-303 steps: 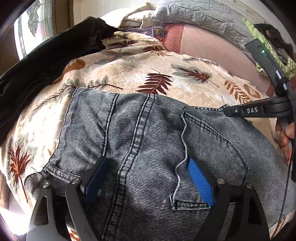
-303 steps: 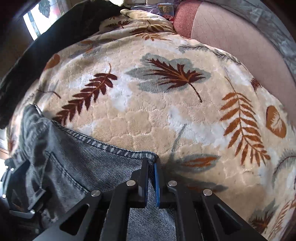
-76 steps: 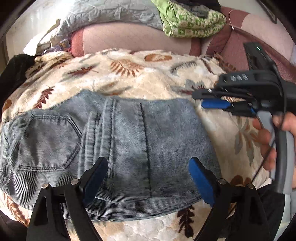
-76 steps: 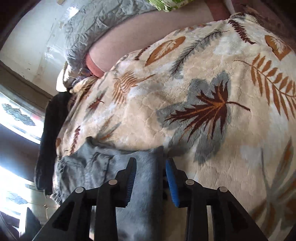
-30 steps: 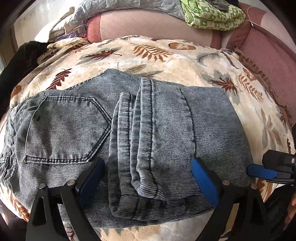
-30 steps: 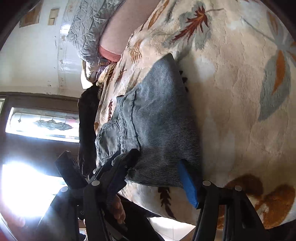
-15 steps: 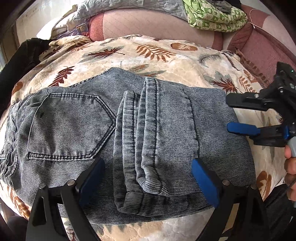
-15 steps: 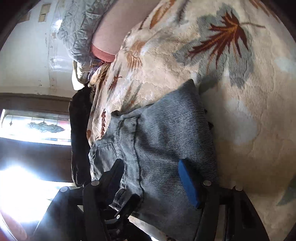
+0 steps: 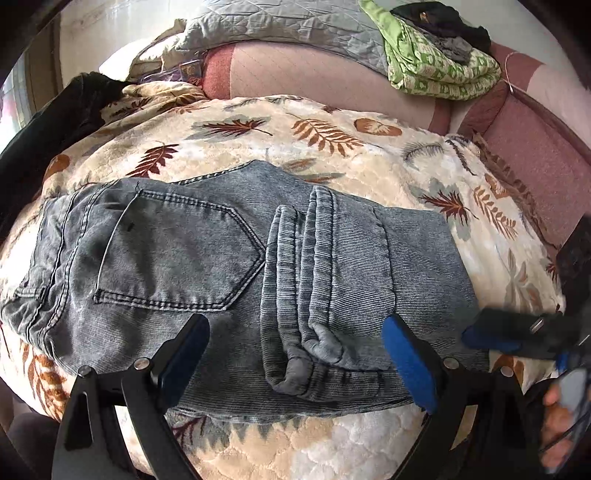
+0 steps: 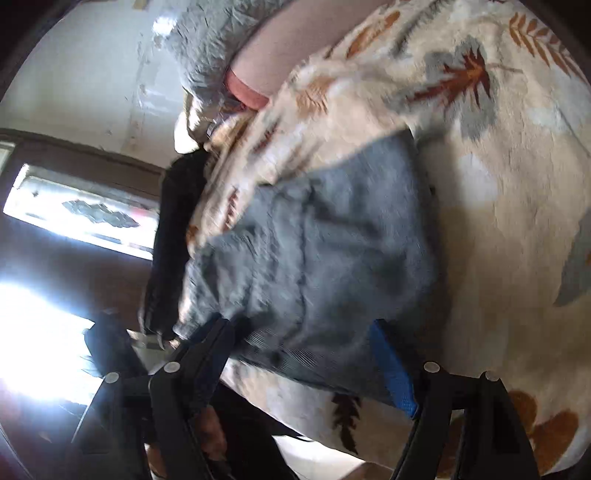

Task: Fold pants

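The grey-blue jeans (image 9: 236, 266) lie folded into a compact rectangle on the leaf-patterned blanket (image 9: 332, 133), back pocket up at the left and the leg hems stacked across the middle. My left gripper (image 9: 295, 354) is open and empty, hovering over the fold's near edge. My right gripper (image 10: 306, 354) is open and empty at the fold's right end; it shows blurred at the right of the left wrist view (image 9: 517, 332). The jeans (image 10: 317, 251) are blurred in the right wrist view.
A pink sofa back (image 9: 314, 74) runs behind the blanket, with a grey quilt (image 9: 288, 22) and a green patterned cloth (image 9: 439, 62) on it. A black garment (image 9: 48, 118) lies at the left. The sofa's front edge is just below the jeans.
The right gripper has swung down from beside the fold's right edge to its near right corner and is moving fast. The left gripper and the jeans have barely moved.
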A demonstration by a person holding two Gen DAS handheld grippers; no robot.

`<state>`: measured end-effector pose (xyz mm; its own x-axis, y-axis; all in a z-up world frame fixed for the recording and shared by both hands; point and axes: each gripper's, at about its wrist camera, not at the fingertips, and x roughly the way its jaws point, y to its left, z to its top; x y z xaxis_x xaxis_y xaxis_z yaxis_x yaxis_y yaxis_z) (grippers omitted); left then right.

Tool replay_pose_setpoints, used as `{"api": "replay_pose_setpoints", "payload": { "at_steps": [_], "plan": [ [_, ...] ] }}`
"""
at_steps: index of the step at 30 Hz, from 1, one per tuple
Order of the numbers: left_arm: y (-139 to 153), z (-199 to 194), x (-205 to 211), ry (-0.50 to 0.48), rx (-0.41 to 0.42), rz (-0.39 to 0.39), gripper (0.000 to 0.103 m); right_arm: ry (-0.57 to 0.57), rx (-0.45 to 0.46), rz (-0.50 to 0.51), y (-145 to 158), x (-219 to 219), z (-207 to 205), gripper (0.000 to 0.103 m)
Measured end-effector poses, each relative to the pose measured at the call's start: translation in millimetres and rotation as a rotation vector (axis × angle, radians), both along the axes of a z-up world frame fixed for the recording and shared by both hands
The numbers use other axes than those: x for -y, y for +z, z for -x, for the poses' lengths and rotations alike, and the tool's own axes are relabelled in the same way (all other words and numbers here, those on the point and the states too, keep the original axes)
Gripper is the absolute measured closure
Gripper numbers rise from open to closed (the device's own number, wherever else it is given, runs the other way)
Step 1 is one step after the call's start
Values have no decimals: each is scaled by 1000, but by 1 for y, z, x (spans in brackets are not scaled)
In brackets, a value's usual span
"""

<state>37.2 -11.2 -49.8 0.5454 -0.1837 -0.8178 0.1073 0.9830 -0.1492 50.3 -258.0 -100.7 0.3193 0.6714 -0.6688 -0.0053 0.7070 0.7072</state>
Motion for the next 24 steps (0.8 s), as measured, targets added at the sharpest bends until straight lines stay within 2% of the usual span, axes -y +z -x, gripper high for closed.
{"api": "replay_pose_setpoints", "payload": {
  "at_steps": [1, 3, 4, 6, 8, 12, 14, 16, 18, 21, 24],
  "plan": [
    [-1, 1, -5, 14, -13, 20, 8, 2, 16, 1, -9, -1, 4, 24],
    [1, 5, -18, 28, -24, 47, 8, -21, 54, -14, 0, 3, 10, 25],
    [4, 9, -26, 44, -12, 54, 8, -30, 78, -29, 8, 5, 14, 25],
    [13, 17, -47, 87, 26, 89, 8, -44, 196, -53, 25, 8, 27, 24],
    [20, 25, -73, 146, 59, 144, 8, -31, 252, -66, 28, 6, 36, 24],
    [19, 30, -132, 266, 40, 281, 8, -29, 250, -84, 14, 1, 45, 24],
    [14, 32, -161, 334, 32, 352, 8, -14, 303, -89, 23, -2, 48, 24],
    [5, 33, -189, 404, 14, 447, 8, 1, 346, -104, 29, -5, 50, 24],
    [-6, 33, -212, 459, -17, 561, 8, -5, 342, -110, 27, -6, 49, 24],
    [-16, 33, -232, 491, -36, 673, 8, -17, 313, -105, 21, -6, 46, 24],
    [-22, 37, -248, 533, -17, 767, 8, -25, 314, -93, 20, -6, 47, 24]
  ]
}}
